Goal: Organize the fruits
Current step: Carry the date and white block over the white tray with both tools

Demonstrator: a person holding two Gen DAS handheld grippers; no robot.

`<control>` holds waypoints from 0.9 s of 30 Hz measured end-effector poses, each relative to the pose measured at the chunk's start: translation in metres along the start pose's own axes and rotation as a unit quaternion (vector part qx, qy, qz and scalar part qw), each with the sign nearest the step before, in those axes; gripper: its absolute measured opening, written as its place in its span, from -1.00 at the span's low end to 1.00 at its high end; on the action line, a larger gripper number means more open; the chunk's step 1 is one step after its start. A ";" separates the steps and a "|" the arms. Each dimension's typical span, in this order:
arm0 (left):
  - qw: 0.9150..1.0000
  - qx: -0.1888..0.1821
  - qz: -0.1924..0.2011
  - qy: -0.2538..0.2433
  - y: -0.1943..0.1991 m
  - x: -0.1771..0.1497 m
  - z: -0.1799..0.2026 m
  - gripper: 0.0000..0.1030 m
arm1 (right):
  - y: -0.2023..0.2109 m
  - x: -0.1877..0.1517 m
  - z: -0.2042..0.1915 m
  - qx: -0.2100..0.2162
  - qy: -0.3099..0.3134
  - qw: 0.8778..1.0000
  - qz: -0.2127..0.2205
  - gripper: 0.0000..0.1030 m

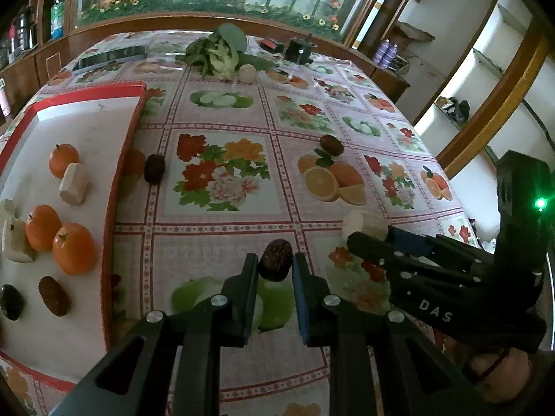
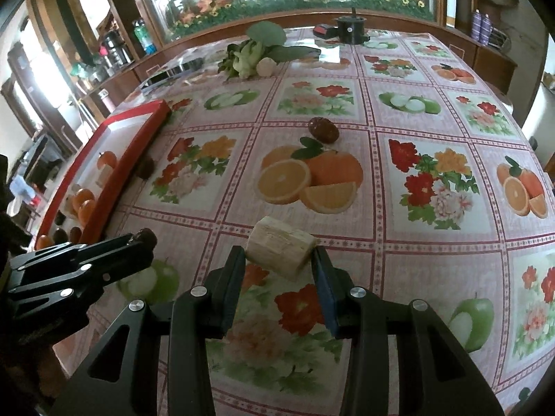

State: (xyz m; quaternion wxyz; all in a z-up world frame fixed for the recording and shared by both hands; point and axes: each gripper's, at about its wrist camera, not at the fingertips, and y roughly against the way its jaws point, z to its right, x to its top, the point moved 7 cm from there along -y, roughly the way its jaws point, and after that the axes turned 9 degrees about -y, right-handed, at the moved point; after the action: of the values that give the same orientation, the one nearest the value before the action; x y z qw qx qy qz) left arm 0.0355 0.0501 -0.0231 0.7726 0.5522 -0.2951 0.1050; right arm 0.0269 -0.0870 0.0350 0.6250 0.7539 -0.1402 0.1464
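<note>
While carried above the tablecloth (image 1: pixel 222 228) toward the red tray (image 1: pixel 118 187): left gripper (image 1: pixel 275 268) pinching a dark date (image 1: pixel 275 264), long axis upright along the fingers; right gripper (image 2: pixel 279 260) clamping a pale chunk (image 2: pixel 279 251), long axis crosswise. Risk: slippage from shallow tip grips; collision between close tools.

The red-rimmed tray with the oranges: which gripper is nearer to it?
Left. The left gripper, shut on a dark date, is just beside the red-rimmed tray. The right gripper, holding a pale chunk, is farther out, beyond the left one.
</note>
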 end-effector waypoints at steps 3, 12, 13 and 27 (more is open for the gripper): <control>1.000 -0.002 0.001 -0.001 0.002 0.000 -0.001 -0.57 | -0.001 0.000 -0.004 -0.001 0.001 1.000 -0.001 -0.25; 1.000 -0.002 0.009 0.009 0.013 0.004 -0.014 -0.57 | -0.003 0.004 -0.023 0.000 0.014 1.000 0.000 -0.25; 1.000 -0.001 0.010 0.010 0.014 0.004 -0.016 -0.57 | -0.004 0.005 -0.026 0.001 0.016 1.000 0.000 -0.25; 0.998 0.016 0.034 0.049 0.038 0.015 -0.060 -0.57 | -0.013 0.024 -0.076 0.026 0.049 0.998 0.004 -0.25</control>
State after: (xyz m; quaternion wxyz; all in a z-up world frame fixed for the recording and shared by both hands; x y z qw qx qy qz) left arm 0.0491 0.1164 0.0022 0.7733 0.5481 -0.2738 0.1631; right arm 0.0506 -0.0101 0.0459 0.6110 0.7611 -0.1083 0.1890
